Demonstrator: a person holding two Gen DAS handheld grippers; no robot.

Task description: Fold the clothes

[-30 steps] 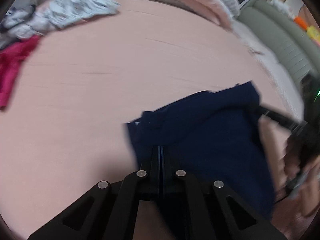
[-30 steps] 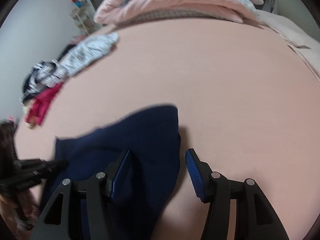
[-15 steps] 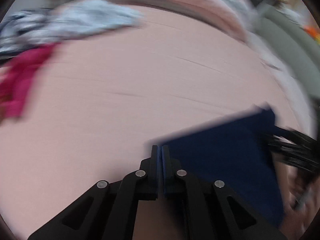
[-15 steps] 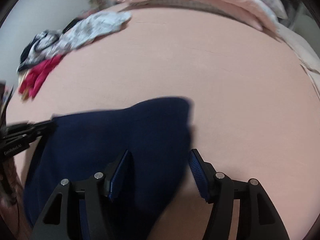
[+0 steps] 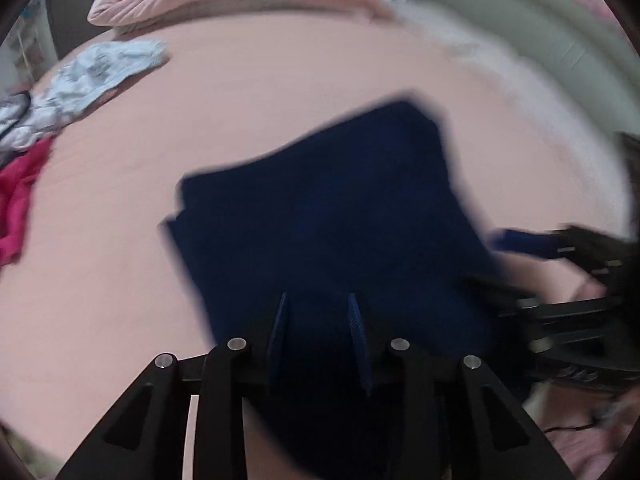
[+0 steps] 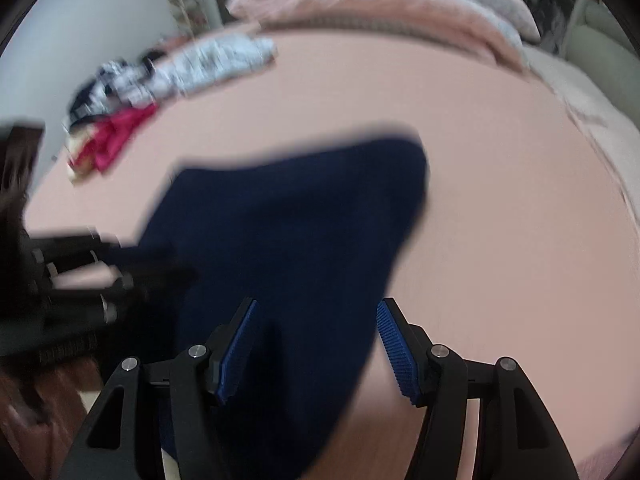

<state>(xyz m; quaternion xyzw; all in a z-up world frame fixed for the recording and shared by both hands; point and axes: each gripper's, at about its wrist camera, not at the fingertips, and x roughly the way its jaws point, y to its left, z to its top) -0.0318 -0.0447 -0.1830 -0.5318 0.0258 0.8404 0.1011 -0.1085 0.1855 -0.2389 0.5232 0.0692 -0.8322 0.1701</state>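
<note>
Two grippers, one garment, one bed: your stock at this moment.

1. Left gripper [image 5: 318,300]: your jaws are opening, a narrow gap between the blue pads. Navy cloth shows in that gap and ahead of it; the pads do not press on it.
2. Right gripper [image 6: 316,308]: your jaws stand wide and hold nothing. Cloth lies under the gap and the left pad; the right pad hangs over bare sheet.
3. Navy garment [image 5: 320,216]: folded, lying flat on the pink bed sheet [image 5: 280,80]. It runs from between your left jaws forward and to both sides. From your right jaws it spreads forward and to the left, its rounded far edge ahead of them.
4. Pile of clothes [image 6: 172,76]: pale printed pieces and a magenta garment [image 5: 16,196], far ahead and left of both pairs of jaws, well apart from the navy one.
5. Pink bedding [image 6: 380,4]: heaped at the far end of the bed, straight beyond both jaws.

All views are blurred.
</note>
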